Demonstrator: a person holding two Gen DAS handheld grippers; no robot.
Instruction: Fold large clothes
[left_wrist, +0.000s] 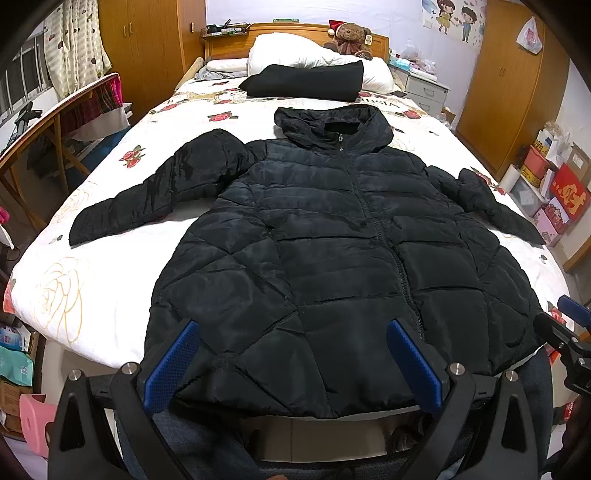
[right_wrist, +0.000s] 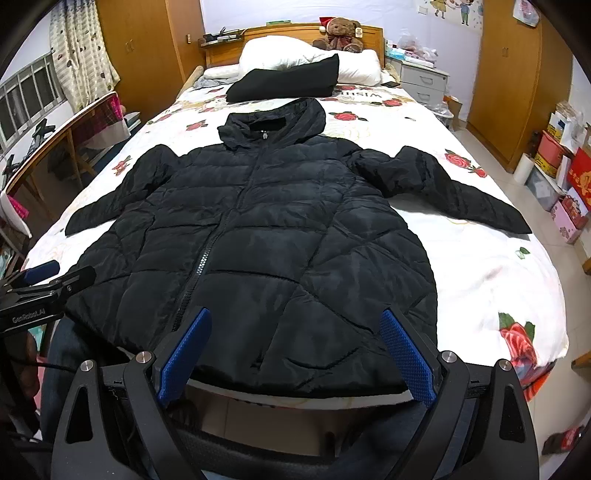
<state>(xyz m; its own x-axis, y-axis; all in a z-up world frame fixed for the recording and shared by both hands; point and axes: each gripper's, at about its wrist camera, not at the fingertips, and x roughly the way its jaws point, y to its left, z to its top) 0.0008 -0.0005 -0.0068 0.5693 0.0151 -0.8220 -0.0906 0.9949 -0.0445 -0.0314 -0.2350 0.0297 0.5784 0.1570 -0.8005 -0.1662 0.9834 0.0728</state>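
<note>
— Both grippers, left gripper (left_wrist: 291, 363) and right gripper (right_wrist: 295, 354), hover spread wide, holding nothing, above the jacket (left_wrist: 332, 258) hem at the bed (left_wrist: 92, 295) foot edge.

— Why flat?

— Likely laid out for folding: zipped, sleeves splayed toward side edges, long axis running foot to headboard, hood (left_wrist: 332, 125) pointing headward.

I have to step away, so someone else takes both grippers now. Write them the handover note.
Left gripper: open, empty, hovering at the jacket's hem.
Right gripper: open, empty, also at the hem.
Black puffer jacket: spread flat on the bed, front up, zipped, hood toward the pillows, both sleeves out to the sides.
A folded black garment lies near the pillows.
Done: jacket laid out.
Left: every fold; probably sleeves in first, then the body.
</note>
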